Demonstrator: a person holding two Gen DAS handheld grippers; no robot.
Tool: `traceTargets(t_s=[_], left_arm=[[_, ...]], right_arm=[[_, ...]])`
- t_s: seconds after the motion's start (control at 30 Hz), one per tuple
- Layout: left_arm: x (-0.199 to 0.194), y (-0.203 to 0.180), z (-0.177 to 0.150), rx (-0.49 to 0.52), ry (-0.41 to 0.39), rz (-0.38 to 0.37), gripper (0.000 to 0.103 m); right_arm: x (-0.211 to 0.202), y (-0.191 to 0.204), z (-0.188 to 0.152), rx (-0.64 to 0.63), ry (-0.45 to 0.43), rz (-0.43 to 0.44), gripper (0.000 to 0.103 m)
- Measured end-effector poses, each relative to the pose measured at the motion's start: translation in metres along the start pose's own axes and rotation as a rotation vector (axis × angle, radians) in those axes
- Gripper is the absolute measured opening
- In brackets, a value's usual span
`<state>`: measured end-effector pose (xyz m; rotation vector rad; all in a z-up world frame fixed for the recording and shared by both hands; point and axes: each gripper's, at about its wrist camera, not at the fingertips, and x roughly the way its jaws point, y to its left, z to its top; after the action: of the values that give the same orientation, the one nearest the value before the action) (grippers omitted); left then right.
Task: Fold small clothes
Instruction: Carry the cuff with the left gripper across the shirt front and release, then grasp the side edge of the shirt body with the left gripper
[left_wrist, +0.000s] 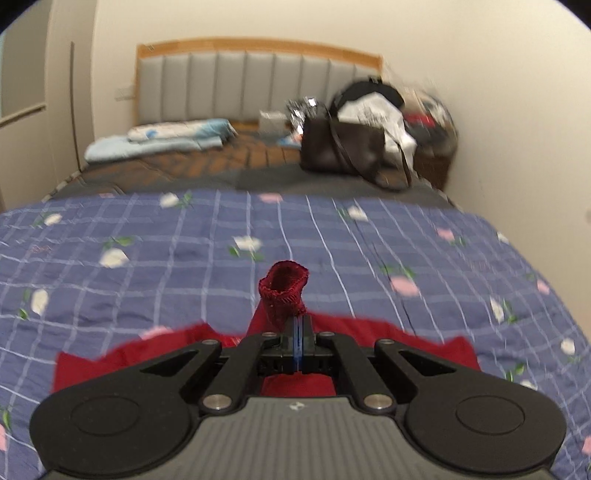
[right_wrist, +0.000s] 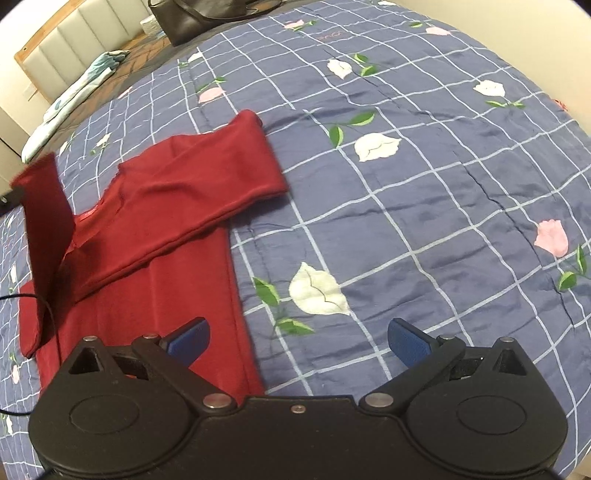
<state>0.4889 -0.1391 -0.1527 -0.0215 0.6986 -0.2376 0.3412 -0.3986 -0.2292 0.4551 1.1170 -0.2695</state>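
A: Start closest in. What has the left gripper (left_wrist: 299, 325) got?

B: Its blue pads are pressed together on a sleeve cuff (left_wrist: 283, 291) of the red garment (left_wrist: 88, 363). The cuff stands up just past the fingertips, centre of the left wrist view, its round opening facing the camera. The rest of the red cloth spreads under the gripper across the lower part of the frame.

A: And the right gripper (right_wrist: 298, 338)?

B: Spread wide, holding nothing. In the right wrist view the garment fills the left half; its straight side edge runs just by the left finger (right_wrist: 188, 339), while the right finger hangs over bare quilt (right_wrist: 424, 192). One sleeve (right_wrist: 207, 173) lies folded across the body toward centre frame; the other rises at the far left edge.

A: Farther back?

B: The blue checked, flowered quilt, then a dark bag (left_wrist: 341, 149) and a padded headboard (left_wrist: 255, 86) at the top.
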Motion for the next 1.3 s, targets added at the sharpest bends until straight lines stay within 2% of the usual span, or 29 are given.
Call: traceTargets(t_s=[0.17,0.27,0.37,0.43,0.47,0.53,0.57,0.6,0.73,0.8,0.9,0.97,1.07,1.2,1.3], left_arm=[[0.014,0.000,-0.015,0.022,0.097,-0.039,0.000],[0.022,0.002,-0.021,-0.005,0.151,-0.061,0.000],[0.028,0.005,-0.026,-0.042,0.196,-0.075,0.004],[0.031,0.010,-0.029,-0.074,0.236,-0.081,0.010],[0.032,0.012,-0.030,-0.087,0.253,-0.083,0.016],[0.030,0.016,-0.031,-0.107,0.271,-0.078,0.036],[0.027,0.019,-0.033,-0.124,0.270,-0.066,0.052],[0.022,0.024,-0.034,-0.142,0.261,-0.050,0.060],[0.000,0.056,-0.042,-0.221,0.253,0.030,0.068],[-0.011,0.080,-0.049,-0.265,0.253,0.093,0.074],[-0.031,0.126,-0.063,-0.353,0.263,0.205,0.079],[-0.042,0.158,-0.073,-0.426,0.266,0.275,0.082],[-0.054,0.207,-0.087,-0.554,0.270,0.351,0.082],[-0.058,0.258,-0.099,-0.725,0.237,0.391,0.082],[-0.046,0.284,-0.102,-0.757,0.230,0.394,0.082]], right_arm=[[0.005,0.002,0.006,-0.006,0.002,0.008,0.102],[0.009,0.006,0.010,-0.012,0.002,0.016,0.102],[0.013,0.014,0.015,-0.023,0.001,0.033,0.102],[0.016,0.021,0.018,-0.034,0.004,0.048,0.102],[0.018,0.026,0.020,-0.042,0.005,0.056,0.102],[0.022,0.035,0.024,-0.063,0.005,0.069,0.102],[0.024,0.041,0.027,-0.071,0.004,0.075,0.102],[0.027,0.047,0.029,-0.077,0.004,0.084,0.102],[0.036,0.071,0.037,-0.112,0.009,0.121,0.102],[0.043,0.086,0.041,-0.141,0.010,0.143,0.102],[0.054,0.109,0.049,-0.181,0.009,0.181,0.098],[0.064,0.127,0.054,-0.206,0.014,0.210,0.091],[0.082,0.151,0.061,-0.228,0.026,0.239,0.084],[0.101,0.175,0.069,-0.238,0.042,0.250,0.079],[0.114,0.185,0.073,-0.247,0.058,0.247,0.076]])
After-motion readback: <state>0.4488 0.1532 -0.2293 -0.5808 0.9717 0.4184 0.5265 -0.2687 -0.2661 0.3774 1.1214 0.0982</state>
